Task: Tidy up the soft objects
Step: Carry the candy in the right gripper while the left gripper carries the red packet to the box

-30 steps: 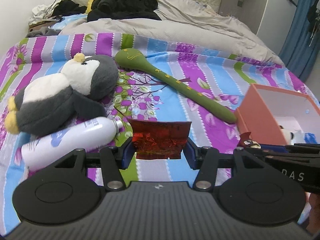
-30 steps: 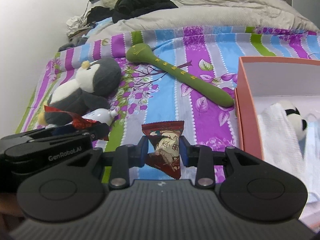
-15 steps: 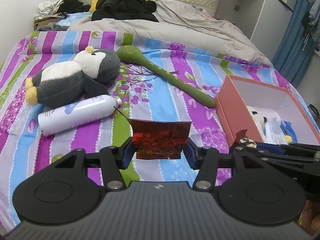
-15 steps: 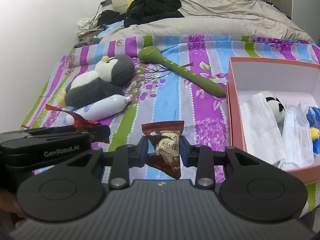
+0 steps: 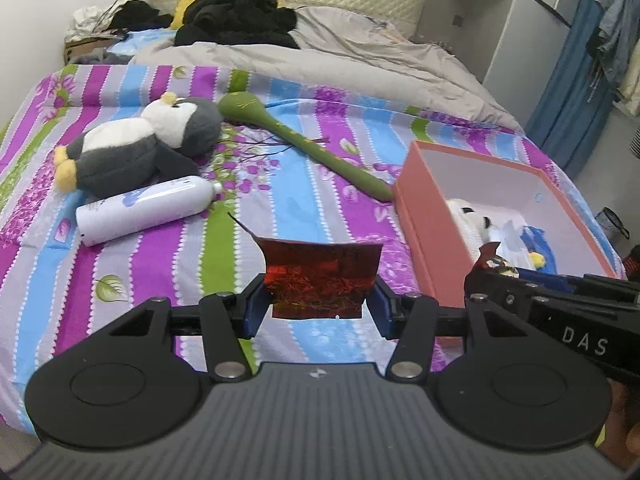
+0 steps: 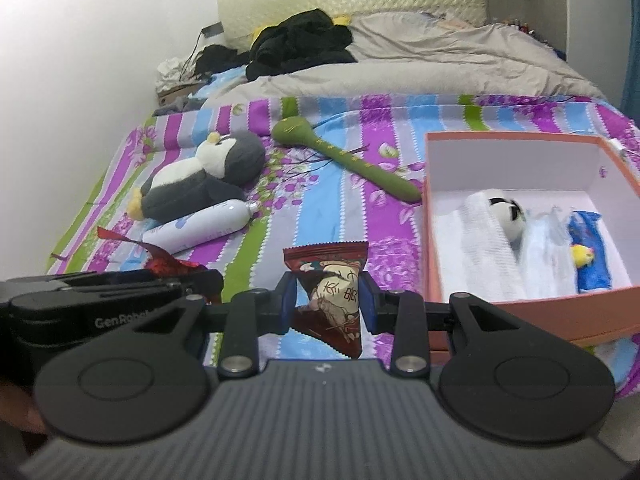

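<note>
A shiny red foil packet (image 5: pixel 320 280) hangs flat and upright above the bedspread, pinched at both side edges. A second packet (image 6: pixel 332 296), dark red with a cartoon figure and printed characters, is pinched the same way, its pointed lower corner hanging down. On the striped spread a grey-and-white plush penguin (image 5: pixel 140 148) lies on its side, its back touching a white bottle (image 5: pixel 148 208). A long green stick (image 5: pixel 304 144) lies diagonally, its thin end at the pink box (image 6: pixel 532 316). Inside the box lie a white towel (image 6: pixel 480 232), a panda plush (image 6: pixel 504 210) and a blue item (image 6: pixel 592 256).
</note>
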`<move>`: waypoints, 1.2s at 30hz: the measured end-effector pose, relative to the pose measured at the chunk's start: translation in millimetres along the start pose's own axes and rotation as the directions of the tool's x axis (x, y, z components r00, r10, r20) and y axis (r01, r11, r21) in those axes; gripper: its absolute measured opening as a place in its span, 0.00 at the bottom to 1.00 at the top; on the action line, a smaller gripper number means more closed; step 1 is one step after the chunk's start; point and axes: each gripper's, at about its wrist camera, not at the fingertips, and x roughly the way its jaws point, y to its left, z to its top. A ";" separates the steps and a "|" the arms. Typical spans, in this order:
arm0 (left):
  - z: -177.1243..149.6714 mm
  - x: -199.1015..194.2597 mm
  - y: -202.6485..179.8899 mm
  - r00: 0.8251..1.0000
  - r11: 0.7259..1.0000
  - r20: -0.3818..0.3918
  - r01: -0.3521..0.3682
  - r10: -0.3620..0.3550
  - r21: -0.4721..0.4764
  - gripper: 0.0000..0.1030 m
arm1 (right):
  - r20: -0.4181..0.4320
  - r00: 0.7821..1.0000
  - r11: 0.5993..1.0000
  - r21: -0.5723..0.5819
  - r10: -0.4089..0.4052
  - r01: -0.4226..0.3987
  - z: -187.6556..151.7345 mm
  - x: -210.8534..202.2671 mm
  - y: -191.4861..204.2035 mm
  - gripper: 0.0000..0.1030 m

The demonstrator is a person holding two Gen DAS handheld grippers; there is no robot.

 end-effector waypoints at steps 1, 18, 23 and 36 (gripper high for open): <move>0.4 -0.6 -4.5 1.000 1.000 0.002 0.009 -0.009 0.005 0.57 | 0.005 1.000 1.000 0.002 -0.006 0.006 -0.5 -3.4 -2.8 0.35; 1.7 -6.2 -106.1 0.984 0.973 -0.007 0.177 -0.178 0.144 0.57 | 0.080 0.986 0.985 0.100 -0.149 0.140 -12.6 -63.6 -66.4 0.35; 0.8 -2.2 -135.9 0.975 0.959 -0.024 0.220 -0.220 0.176 0.57 | 0.082 0.980 0.976 0.132 -0.183 0.171 -17.5 -74.2 -87.0 0.35; 16.3 49.1 -190.8 0.963 0.941 -0.095 0.267 -0.252 0.209 0.57 | 0.032 0.972 0.955 0.195 -0.232 0.221 -10.9 -55.9 -147.0 0.35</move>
